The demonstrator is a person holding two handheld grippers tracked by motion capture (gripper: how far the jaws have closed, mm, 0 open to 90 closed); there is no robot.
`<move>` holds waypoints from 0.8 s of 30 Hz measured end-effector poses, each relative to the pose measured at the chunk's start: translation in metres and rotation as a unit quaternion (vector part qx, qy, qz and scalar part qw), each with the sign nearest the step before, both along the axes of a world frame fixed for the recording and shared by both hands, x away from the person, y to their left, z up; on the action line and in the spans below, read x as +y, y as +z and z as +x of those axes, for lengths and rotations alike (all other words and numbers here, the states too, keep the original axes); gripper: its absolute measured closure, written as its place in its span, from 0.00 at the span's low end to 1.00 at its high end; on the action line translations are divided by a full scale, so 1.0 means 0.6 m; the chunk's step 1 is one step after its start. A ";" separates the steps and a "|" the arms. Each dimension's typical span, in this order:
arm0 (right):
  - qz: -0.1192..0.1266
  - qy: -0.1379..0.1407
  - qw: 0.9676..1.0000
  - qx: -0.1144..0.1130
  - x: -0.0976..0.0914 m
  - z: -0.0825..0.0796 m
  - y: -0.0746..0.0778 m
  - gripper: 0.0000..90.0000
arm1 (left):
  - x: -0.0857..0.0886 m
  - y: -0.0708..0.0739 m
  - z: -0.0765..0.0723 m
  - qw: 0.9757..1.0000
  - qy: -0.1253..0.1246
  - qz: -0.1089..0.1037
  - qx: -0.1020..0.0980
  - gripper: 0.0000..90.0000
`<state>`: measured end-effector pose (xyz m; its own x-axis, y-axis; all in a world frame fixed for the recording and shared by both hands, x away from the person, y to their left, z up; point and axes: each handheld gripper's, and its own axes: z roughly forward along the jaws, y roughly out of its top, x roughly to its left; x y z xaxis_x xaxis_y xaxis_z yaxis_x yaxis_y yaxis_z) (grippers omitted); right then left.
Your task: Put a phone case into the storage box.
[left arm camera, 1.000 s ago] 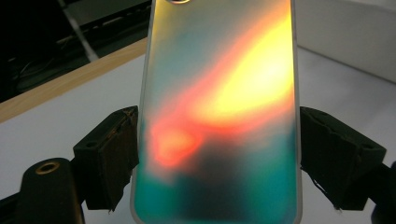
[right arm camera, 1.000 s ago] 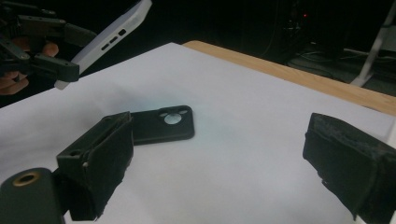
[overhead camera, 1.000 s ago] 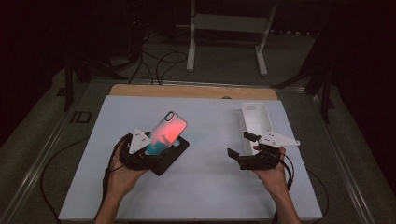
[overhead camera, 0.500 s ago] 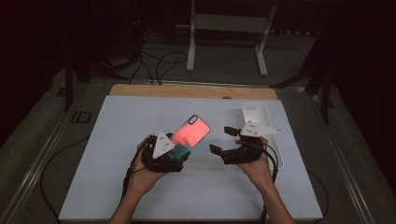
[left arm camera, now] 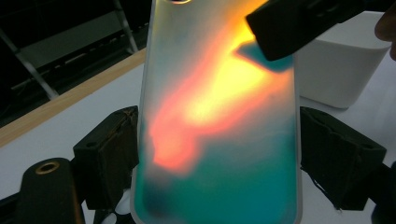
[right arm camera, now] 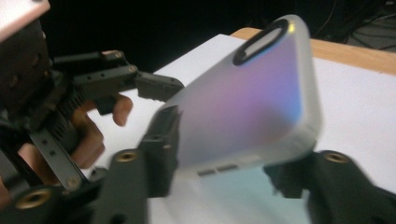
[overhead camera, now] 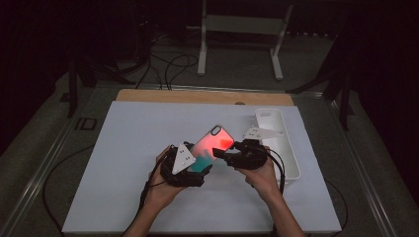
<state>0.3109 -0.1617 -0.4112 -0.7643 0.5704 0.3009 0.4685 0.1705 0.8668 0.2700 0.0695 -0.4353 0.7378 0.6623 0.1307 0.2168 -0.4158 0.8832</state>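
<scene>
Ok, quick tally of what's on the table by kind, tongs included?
Phone cases: 1, the orange-and-teal case, held up between both tongs
White trays: 1, the tray along the right edge of the mat
Tongs: 2, left tongs clamped on the case, right tongs at its other edge
Total: 4

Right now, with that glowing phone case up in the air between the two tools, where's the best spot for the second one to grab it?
Probably across its two long edges near the camera-hole end. The phone case is thin and flat, and the left gripper already clamps those edges lower down. The right gripper comes from the case's right side; its jaws have just been closing with the case between them.
</scene>
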 end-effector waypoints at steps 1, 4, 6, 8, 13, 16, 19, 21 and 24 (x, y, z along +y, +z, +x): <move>0.003 0.004 1.000 0.007 0.003 0.001 -0.001 0.68 | -0.001 -0.002 0.000 1.000 0.002 0.001 0.001 0.19; 0.013 0.017 1.000 0.022 0.008 0.001 -0.002 0.78 | -0.003 -0.005 0.000 1.000 0.003 0.001 0.006 0.19; 0.015 0.027 0.999 0.026 0.011 0.001 -0.002 0.84 | -0.003 -0.005 0.000 1.000 0.001 0.002 0.007 0.19; 0.015 0.032 0.999 0.030 0.015 0.000 -0.002 0.87 | -0.004 -0.007 0.000 1.000 0.000 0.008 0.010 0.19; 0.011 0.035 0.999 0.031 0.019 0.000 -0.002 0.89 | -0.004 -0.009 0.001 1.000 -0.002 0.010 0.015 0.19; 0.016 0.042 0.998 0.035 0.022 -0.002 -0.004 0.90 | -0.004 -0.013 0.006 0.999 -0.008 0.008 0.032 0.19; 0.013 0.043 0.999 0.029 0.025 -0.004 -0.004 0.90 | -0.008 -0.018 0.007 0.999 -0.008 0.017 0.035 0.18; 0.012 0.041 0.999 0.027 0.027 -0.004 -0.004 0.90 | -0.009 -0.020 0.007 0.999 -0.011 0.018 0.037 0.17; 0.011 0.040 0.999 0.027 0.027 -0.005 -0.003 0.91 | -0.008 -0.020 0.008 0.999 -0.015 0.013 0.041 0.17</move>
<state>0.3079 -0.1455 -0.4132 -0.7901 0.5007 0.3536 0.4994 0.1913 0.8450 0.2748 0.0650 -0.4474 0.7656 0.6376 0.0853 0.2756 -0.4449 0.8521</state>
